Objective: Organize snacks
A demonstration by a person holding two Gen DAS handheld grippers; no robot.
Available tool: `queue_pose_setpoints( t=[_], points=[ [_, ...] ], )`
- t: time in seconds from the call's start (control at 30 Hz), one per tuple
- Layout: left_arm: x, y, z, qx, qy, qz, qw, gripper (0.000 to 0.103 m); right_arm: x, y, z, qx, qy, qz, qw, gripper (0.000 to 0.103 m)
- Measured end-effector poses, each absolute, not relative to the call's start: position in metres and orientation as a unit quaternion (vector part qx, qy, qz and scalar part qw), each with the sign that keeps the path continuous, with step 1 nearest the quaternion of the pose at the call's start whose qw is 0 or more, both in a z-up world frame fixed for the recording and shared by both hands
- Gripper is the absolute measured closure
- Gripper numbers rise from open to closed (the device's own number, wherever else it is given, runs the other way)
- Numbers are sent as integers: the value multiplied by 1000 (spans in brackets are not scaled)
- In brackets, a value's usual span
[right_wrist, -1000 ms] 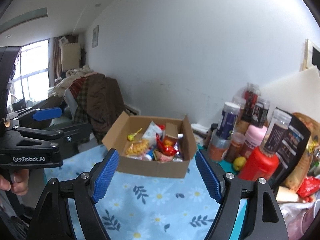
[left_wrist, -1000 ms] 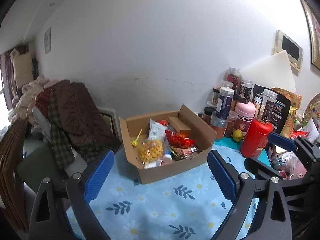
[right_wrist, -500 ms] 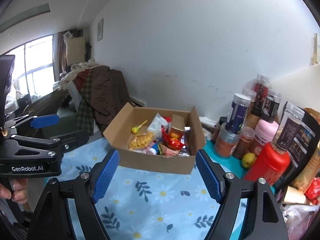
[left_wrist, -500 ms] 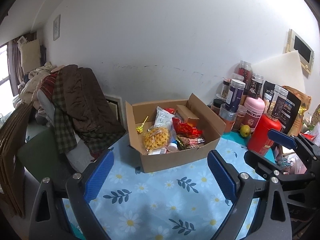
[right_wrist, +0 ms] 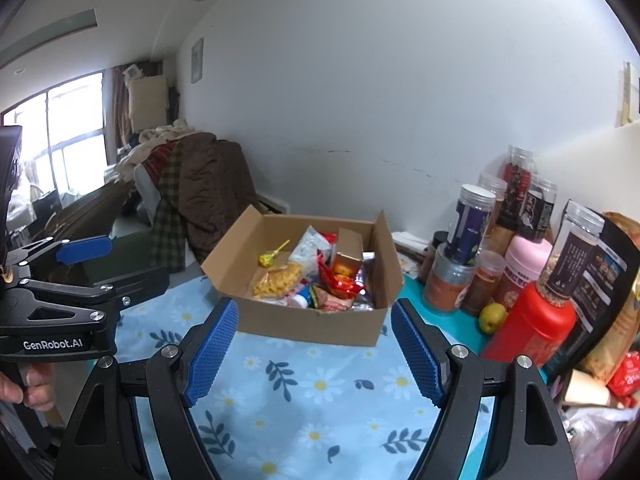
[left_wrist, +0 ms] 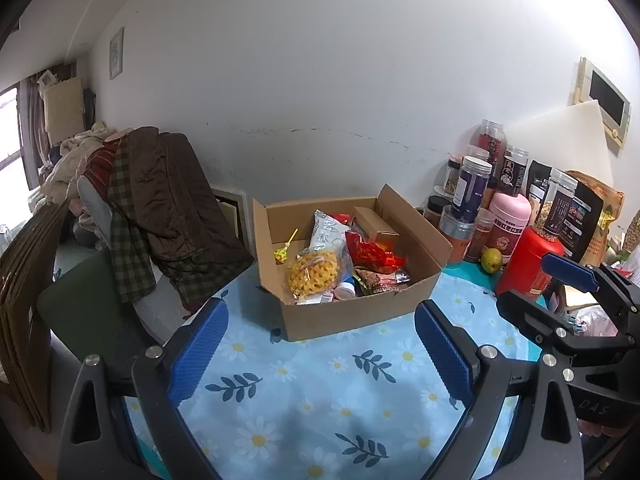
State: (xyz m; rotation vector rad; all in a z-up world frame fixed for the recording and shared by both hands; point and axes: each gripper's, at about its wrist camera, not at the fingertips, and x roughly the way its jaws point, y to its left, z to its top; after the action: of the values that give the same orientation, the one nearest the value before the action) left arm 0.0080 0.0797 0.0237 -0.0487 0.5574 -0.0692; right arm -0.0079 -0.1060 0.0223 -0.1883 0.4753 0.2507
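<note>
An open cardboard box sits on the blue flowered tablecloth, filled with snacks: a yellow waffle-snack bag, a lollipop, a red crinkled packet and a small brown carton. My left gripper hangs open, short of the box with nothing between its blue pads. My right gripper is open too, just in front of the box's near wall. Each gripper shows at the other view's edge.
Jars and bottles crowd the right: a red bottle, a pink canister, a purple-labelled jar, a green fruit, dark pouches. A chair heaped with brown clothes stands left. A hand holds the left gripper's handle.
Both views have drifted a little: the box now sits slightly farther right in each picture and more tablecloth shows in front. Both grippers stay open and empty.
</note>
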Motion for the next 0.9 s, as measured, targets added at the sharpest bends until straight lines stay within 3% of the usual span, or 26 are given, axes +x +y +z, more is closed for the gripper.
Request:
queue_pose_setpoints(
  t=[0.9],
  points=[
    [8, 80, 22, -24, 281, -30, 959, 7, -10, -106, 22, -99, 238, 124, 958, 23]
  ],
)
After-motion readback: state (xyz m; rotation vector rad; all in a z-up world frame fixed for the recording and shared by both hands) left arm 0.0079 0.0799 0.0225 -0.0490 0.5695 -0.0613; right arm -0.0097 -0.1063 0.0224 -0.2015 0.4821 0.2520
